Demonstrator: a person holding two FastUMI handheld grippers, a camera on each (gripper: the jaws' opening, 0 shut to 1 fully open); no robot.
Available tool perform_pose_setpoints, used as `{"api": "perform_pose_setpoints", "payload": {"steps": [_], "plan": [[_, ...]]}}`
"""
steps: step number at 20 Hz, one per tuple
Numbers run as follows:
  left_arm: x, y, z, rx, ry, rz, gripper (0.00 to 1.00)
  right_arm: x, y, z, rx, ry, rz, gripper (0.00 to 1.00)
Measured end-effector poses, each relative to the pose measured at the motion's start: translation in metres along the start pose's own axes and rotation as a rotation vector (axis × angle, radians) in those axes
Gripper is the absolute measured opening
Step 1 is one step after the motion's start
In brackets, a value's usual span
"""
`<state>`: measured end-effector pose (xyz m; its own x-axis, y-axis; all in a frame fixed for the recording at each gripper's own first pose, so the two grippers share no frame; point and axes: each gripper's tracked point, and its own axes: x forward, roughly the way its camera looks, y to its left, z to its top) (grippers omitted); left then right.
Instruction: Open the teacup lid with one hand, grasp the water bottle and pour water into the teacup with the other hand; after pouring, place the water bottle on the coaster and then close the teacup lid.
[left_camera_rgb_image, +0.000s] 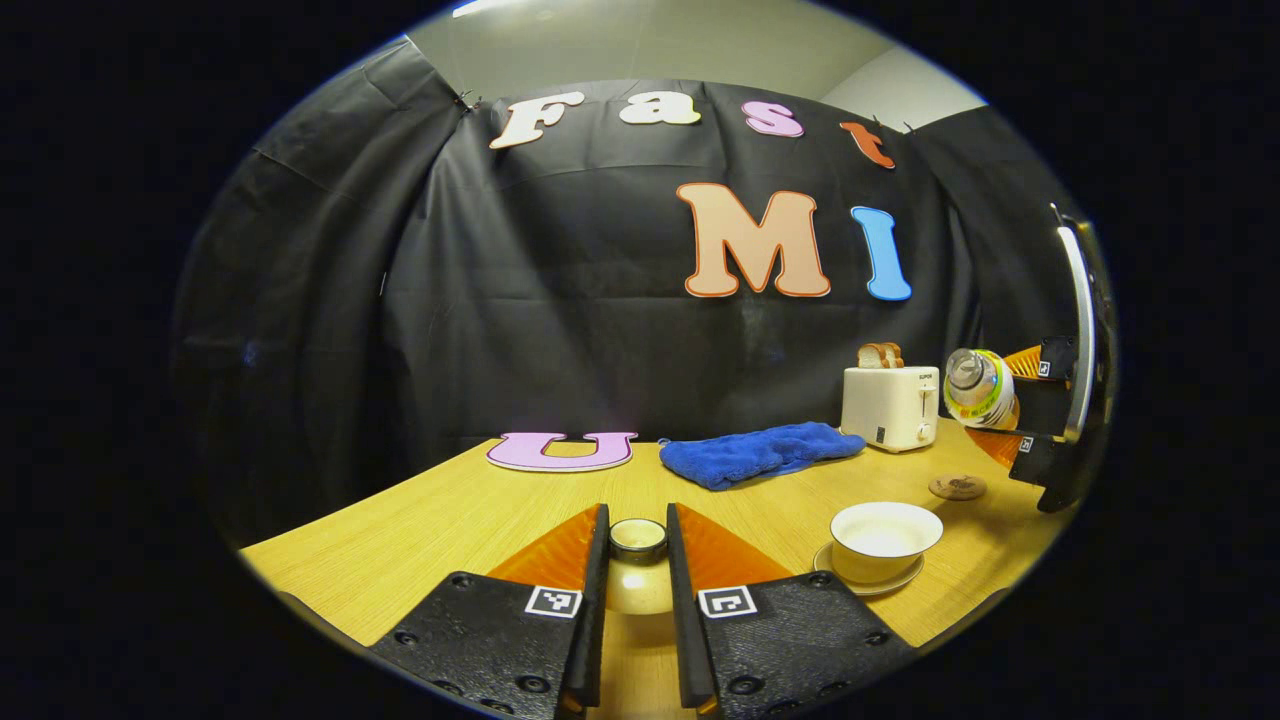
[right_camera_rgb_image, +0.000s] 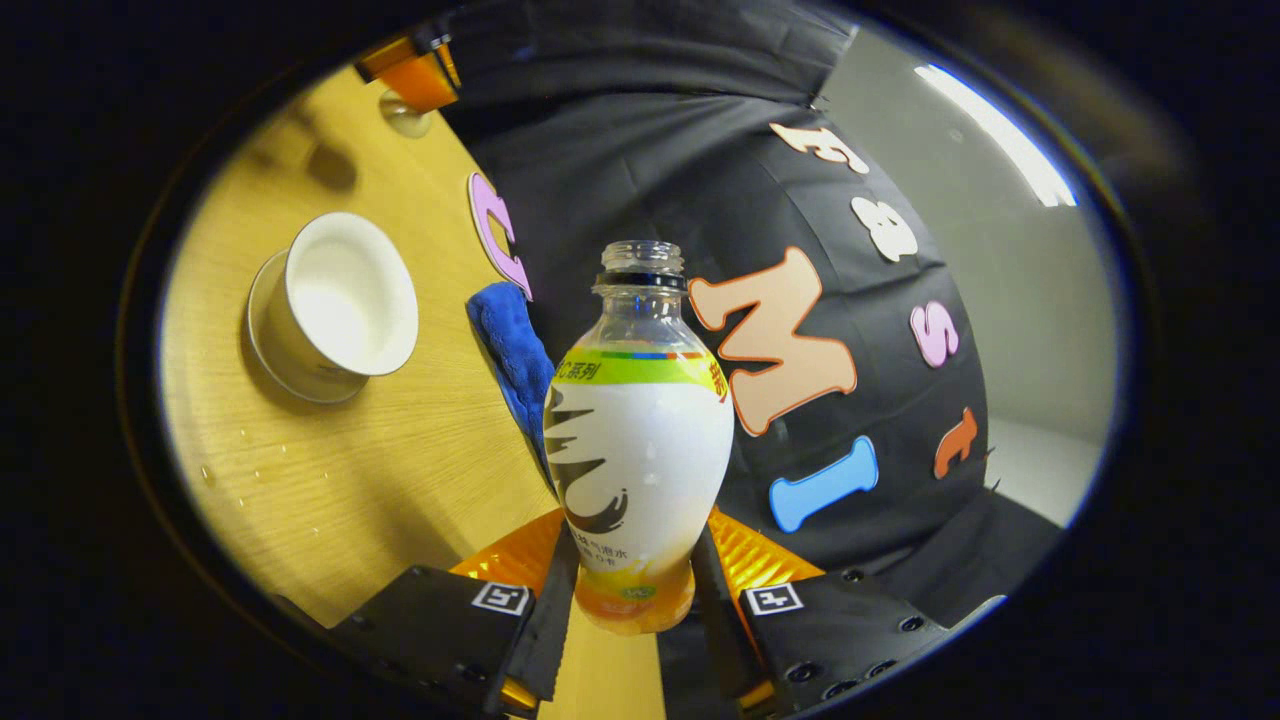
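In the left gripper view my left gripper (left_camera_rgb_image: 637, 522) is shut on the cream teacup lid (left_camera_rgb_image: 638, 585), held by its knob just above the table. The white teacup (left_camera_rgb_image: 886, 540) stands uncovered on its saucer to the right, and the round coaster (left_camera_rgb_image: 957, 487) lies behind it. Farther right, my right gripper (left_camera_rgb_image: 1008, 402) holds the uncapped water bottle (left_camera_rgb_image: 978, 388) tilted in the air, mouth leftward. In the right gripper view the bottle (right_camera_rgb_image: 640, 440) sits between my right gripper's (right_camera_rgb_image: 635, 548) fingers, with the teacup (right_camera_rgb_image: 340, 300) to its left and the left gripper (right_camera_rgb_image: 412, 75) at the top.
A white toaster (left_camera_rgb_image: 890, 405) with bread stands at the back right of the wooden table (left_camera_rgb_image: 420, 540). A blue cloth (left_camera_rgb_image: 760, 452) lies at the back centre. A few water drops (right_camera_rgb_image: 240, 450) dot the table near the cup.
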<state>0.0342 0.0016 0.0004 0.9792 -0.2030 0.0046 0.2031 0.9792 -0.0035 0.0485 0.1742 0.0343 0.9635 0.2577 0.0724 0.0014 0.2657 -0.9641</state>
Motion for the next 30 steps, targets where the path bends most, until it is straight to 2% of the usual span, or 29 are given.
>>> {"api": "perform_pose_setpoints", "payload": {"steps": [4, 10, 11, 16, 30], "plan": [[0.0, 0.0, -0.001, -0.001, 0.0, 0.0, 0.28, -0.001, -0.003, 0.007, -0.157, -0.03, -0.039, 0.61], [0.001, 0.0, -0.001, -0.001, -0.001, 0.0, 0.28, 0.001, -0.006, 0.011, -0.304, -0.064, -0.072, 0.61], [0.001, 0.0, -0.001, -0.001, -0.001, 0.0, 0.28, 0.0, -0.006, 0.012, -0.333, -0.069, -0.08, 0.64], [0.0, 0.0, -0.002, -0.003, 0.0, 0.0, 0.28, 0.001, -0.007, 0.015, -0.456, -0.101, -0.114, 0.63], [0.001, 0.001, -0.002, -0.002, 0.0, -0.001, 0.28, -0.004, -0.012, 0.024, -0.577, -0.15, -0.213, 0.64]]}}
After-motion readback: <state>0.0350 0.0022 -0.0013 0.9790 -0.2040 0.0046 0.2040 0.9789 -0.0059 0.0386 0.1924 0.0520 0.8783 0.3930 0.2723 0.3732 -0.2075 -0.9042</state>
